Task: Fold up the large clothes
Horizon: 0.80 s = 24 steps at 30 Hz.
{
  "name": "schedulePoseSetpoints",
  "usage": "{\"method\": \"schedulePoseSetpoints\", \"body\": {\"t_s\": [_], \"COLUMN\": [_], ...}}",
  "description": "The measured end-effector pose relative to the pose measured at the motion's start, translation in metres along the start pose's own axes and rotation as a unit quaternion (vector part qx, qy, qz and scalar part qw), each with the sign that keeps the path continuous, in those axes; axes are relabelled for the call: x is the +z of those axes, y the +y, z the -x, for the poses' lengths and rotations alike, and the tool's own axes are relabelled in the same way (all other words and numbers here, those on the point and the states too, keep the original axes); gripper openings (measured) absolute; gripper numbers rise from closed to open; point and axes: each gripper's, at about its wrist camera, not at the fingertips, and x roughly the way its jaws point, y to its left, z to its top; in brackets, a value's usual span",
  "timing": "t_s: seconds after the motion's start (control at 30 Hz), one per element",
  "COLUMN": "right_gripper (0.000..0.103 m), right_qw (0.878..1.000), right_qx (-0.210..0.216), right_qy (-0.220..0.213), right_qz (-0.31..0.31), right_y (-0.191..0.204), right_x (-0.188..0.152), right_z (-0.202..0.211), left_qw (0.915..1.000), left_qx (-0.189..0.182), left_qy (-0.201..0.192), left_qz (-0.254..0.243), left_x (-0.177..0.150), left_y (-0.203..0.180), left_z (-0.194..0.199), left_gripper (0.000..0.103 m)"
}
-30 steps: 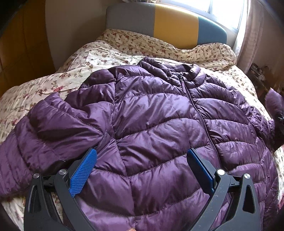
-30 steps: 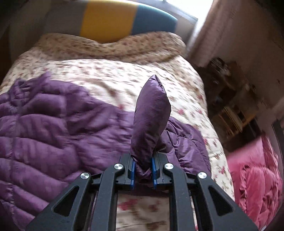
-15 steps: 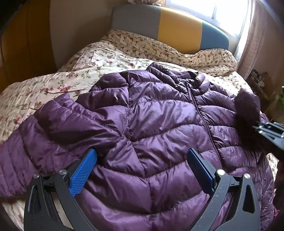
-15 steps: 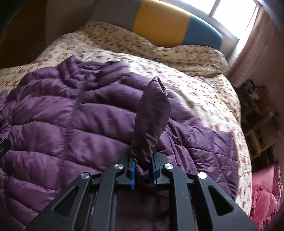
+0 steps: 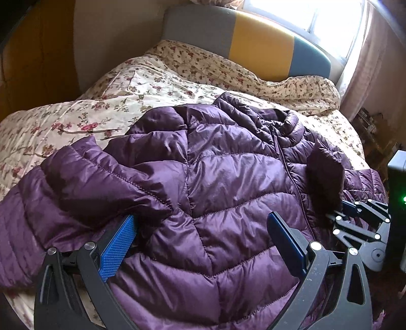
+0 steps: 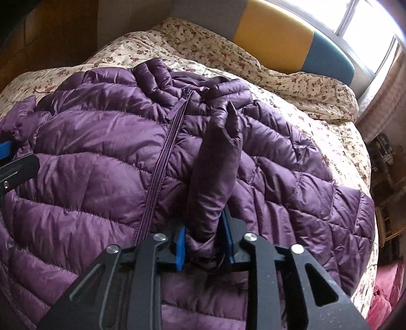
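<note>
Right claw (image 6: 205, 245) is opening around the sleeve (image 6: 215, 172) above the jacket (image 6: 101, 165); left claw (image 5: 203, 243) gapes wide, empty.

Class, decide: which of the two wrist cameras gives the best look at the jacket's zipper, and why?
The right wrist view: the zipper runs clear and unbroken from the collar toward the right gripper, whose jaws are opening around the sleeve cuff. The left wrist view shows it only as a thin, foreshortened line on the purple jacket.

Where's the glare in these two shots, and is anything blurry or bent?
Left wrist view: window blown out white, headboard bowed by the fisheye, jacket sharp. Right wrist view: window also blown out, sleeve slightly soft, corners dark.
</note>
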Motion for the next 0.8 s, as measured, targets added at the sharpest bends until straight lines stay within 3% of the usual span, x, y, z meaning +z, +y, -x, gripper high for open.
{"method": "schedulePoseSetpoints", "body": {"t_s": [0.17, 0.27, 0.57, 0.8], "right_gripper": [0.058, 0.069, 0.091, 0.098], "right_qw": [1.000, 1.000, 0.999, 0.998], "right_qx": [0.002, -0.004, -0.026, -0.028], "right_qy": [-0.009, -0.017, -0.033, -0.027], "right_qz": [-0.002, 0.003, -0.003, -0.043], "right_y": [0.001, 0.002, -0.010, -0.039], "right_x": [-0.005, -0.009, -0.028, -0.042], "right_z": [0.010, 0.019, 0.047, 0.057], "left_qw": [1.0000, 0.9999, 0.9995, 0.9992], "left_qx": [-0.004, -0.012, -0.031, -0.037], "left_qy": [0.003, 0.004, 0.000, 0.005], "left_qz": [0.003, 0.004, -0.001, -0.010], "left_x": [0.000, 0.001, 0.005, 0.008], "left_y": [-0.004, -0.007, -0.026, -0.050], "left_z": [0.001, 0.005, 0.018, 0.017], "left_gripper": [0.100, 0.100, 0.100, 0.100]}}
